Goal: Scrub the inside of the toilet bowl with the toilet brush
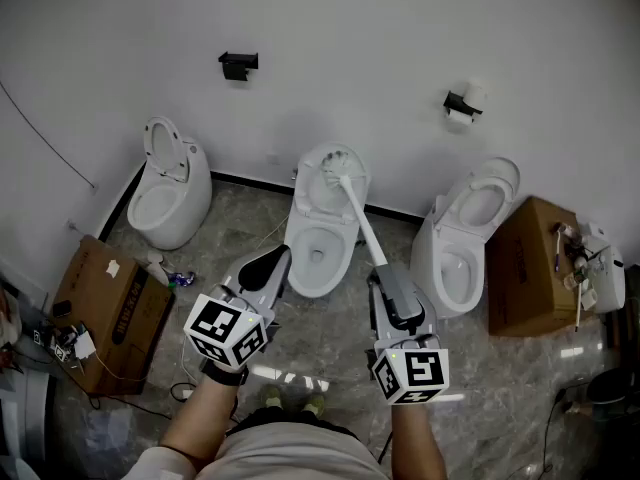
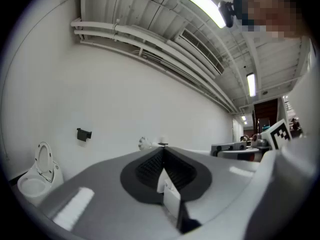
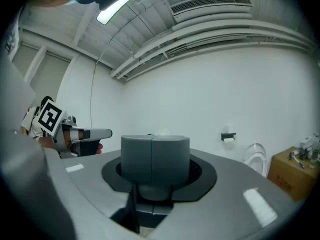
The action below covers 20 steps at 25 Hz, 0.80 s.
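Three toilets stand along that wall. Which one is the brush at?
The middle toilet: the toilet brush held in the right gripper reaches up to its raised lid. The left toilet and the right toilet stand apart from it.

Test or mock-up room fitted out as a washroom, not a working bathroom.

Three white toilets in a row against one bare white wall (image 1: 350,28): left toilet (image 1: 165,203), middle toilet (image 1: 322,233), right toilet (image 1: 465,238), with no partitions between them. Polished stone-look floor (image 1: 500,388). Black wall bracket (image 1: 238,64) above the left gap; paper holder (image 1: 462,103) with a roll further right. Cardboard box (image 1: 110,313) at left and another box (image 1: 528,268) at right, both topped with loose wires and small gear (image 1: 575,258). A thin cable (image 1: 50,148) runs across the wall. Overhead: exposed pipes (image 2: 150,39), a vent grille (image 3: 210,4) and a strip light (image 2: 200,4), an industrial-style ceiling.
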### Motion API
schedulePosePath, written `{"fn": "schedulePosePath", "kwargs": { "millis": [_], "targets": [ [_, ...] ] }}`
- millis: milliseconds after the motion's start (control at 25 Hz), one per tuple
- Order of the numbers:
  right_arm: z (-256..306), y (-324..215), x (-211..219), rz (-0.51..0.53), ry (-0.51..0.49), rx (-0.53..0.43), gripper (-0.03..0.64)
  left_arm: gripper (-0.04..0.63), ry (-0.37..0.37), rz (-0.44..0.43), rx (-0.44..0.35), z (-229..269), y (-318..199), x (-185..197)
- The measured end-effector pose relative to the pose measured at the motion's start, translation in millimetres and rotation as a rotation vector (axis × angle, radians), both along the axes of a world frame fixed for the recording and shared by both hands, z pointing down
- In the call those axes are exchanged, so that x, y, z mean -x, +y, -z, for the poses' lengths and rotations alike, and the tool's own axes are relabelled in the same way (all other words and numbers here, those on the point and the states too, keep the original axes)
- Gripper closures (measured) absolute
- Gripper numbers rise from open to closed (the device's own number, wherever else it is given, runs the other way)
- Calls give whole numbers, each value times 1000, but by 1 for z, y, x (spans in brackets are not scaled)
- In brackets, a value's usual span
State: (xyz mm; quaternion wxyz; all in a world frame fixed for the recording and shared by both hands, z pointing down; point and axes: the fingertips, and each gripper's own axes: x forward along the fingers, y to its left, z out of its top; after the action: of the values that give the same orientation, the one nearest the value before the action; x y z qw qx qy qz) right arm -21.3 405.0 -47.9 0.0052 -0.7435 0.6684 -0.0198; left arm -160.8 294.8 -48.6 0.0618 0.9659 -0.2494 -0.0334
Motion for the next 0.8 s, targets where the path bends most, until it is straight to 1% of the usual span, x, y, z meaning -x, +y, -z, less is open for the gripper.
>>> {"fn": "schedulePosePath", "kwargs": {
  "millis": [520, 800],
  "targets": [
    [-4, -1, 1, 4, 0, 12, 453, 589, -5, -2, 5, -3, -1, -3],
    [-7, 2, -4, 19, -60, 8, 453, 589, -8, 10, 9, -5, -3, 0]
  ]
}}
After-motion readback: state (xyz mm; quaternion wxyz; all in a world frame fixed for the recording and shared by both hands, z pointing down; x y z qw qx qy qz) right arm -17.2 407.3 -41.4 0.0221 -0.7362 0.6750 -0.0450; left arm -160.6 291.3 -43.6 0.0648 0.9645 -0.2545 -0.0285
